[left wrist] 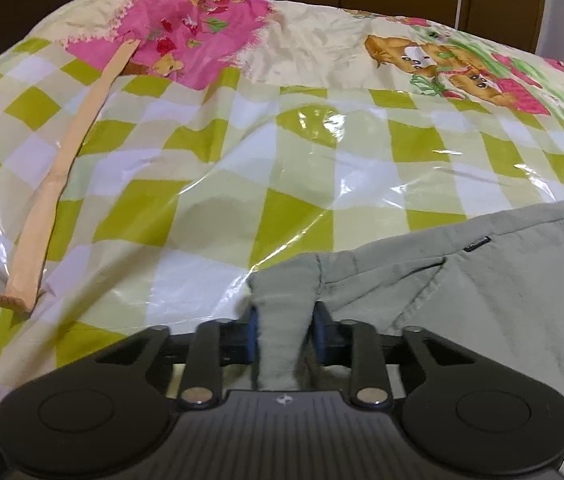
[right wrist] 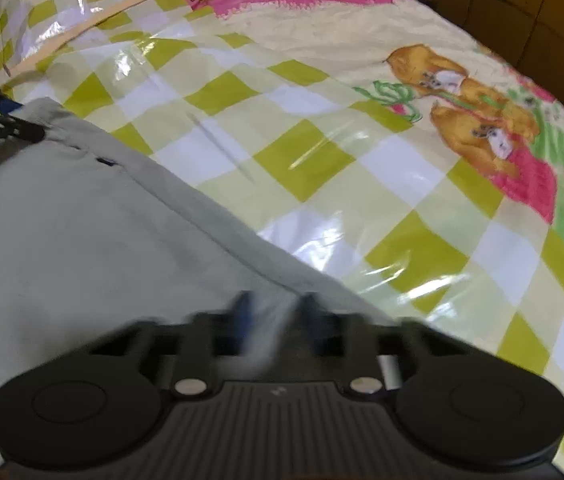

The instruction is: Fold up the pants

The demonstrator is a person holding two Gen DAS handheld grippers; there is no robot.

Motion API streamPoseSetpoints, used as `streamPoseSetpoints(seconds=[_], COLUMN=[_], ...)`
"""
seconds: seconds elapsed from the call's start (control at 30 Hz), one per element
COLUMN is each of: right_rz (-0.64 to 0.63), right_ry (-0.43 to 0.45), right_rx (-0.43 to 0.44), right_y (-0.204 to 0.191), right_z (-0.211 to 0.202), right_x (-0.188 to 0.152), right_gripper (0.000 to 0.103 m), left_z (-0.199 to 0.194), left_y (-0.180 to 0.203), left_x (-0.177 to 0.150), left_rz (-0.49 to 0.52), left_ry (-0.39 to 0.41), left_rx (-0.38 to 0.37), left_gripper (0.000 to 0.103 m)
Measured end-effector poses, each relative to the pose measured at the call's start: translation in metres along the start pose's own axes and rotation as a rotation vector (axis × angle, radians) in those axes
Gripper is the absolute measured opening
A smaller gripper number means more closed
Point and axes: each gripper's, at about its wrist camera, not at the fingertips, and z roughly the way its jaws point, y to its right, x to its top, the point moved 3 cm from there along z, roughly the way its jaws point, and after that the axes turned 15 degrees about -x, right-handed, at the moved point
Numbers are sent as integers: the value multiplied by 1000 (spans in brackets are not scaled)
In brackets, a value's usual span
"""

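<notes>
Left hand-held gripper (left wrist: pixel 285 322) pinches a bunched fold of the grey-green pants (left wrist: pixel 482 300) between its blue pads, at the garment's upper edge. Right hand-held gripper (right wrist: pixel 273 316) is blurred, with pale cloth between its fingers, seemingly pinched on the same pants (right wrist: pixel 81 220). One pair lies on the bed, its top edge running across between the two grippers, a slanted pocket showing; a small dark label (left wrist: pixel 477 243) is too small to read. Beneath is a glossy green-and-white checked cover (left wrist: pixel 241 168) with bear prints, and one long wooden backscratcher (left wrist: pixel 53 184) lies well apart to the left.
</notes>
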Motion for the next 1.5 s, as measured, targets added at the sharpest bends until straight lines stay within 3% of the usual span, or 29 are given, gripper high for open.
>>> streamPoseSetpoints(seconds=[0.17, 0.33, 0.4, 0.53, 0.63, 0.7, 0.77, 0.8, 0.83, 0.9, 0.93, 1.07, 1.23, 1.37, 1.5], right_rz=[13, -29, -52, -70, -136, -142, -107, -100, -101, -118, -150, -152, -67, -32, -33], right_ry=[19, 77, 75, 82, 65, 80, 63, 59, 53, 36, 35, 52, 117, 149, 117], right_rx=[-32, 18, 5, -7, -5, -19, -30, -31, -16, -7, -18, -21, 10, 85, 207], right_y=[-3, -4, -6, -7, -11, -9, -4, -4, -5, -12, -17, -19, -11, -24, -66], right_z=[-15, -34, -29, -11, 4, 8, 12, 13, 13, 10, 8, -12, -76, -156, -224], right_x=[4, 7, 9, 12, 10, 11, 13, 15, 15, 16, 15, 14, 3, -25, -73], right_gripper=[1, 5, 14, 47, 62, 64, 63, 54, 33, 12, 7, 1, 1, 1, 1], left_z=[-28, -51, -55, -69, -79, -83, -86, -88, -89, -94, -98, -118, -156, -189, -203], left_y=[10, 17, 20, 26, 30, 35, 40, 42, 43, 44, 45, 46, 45, 43, 39], left_x=[6, 10, 9, 6, 3, 1, -1, -1, -1, -2, -4, -16, -43, -75, -126], left_rz=[12, 20, 30, 48, 61, 74, 85, 90, 90, 86, 83, 62, 38, 16, -18], left_ry=[68, 107, 108, 130, 141, 140, 139, 139, 142, 152, 158, 183, 225, 259, 231], left_rx=[-28, -85, -98, -138, -161, -173, -184, -185, -186, -191, -192, -199, -220, -235, -223], left_gripper=[32, 31, 31, 31, 31, 31, 31, 31, 31, 31, 31, 31, 31, 31, 33])
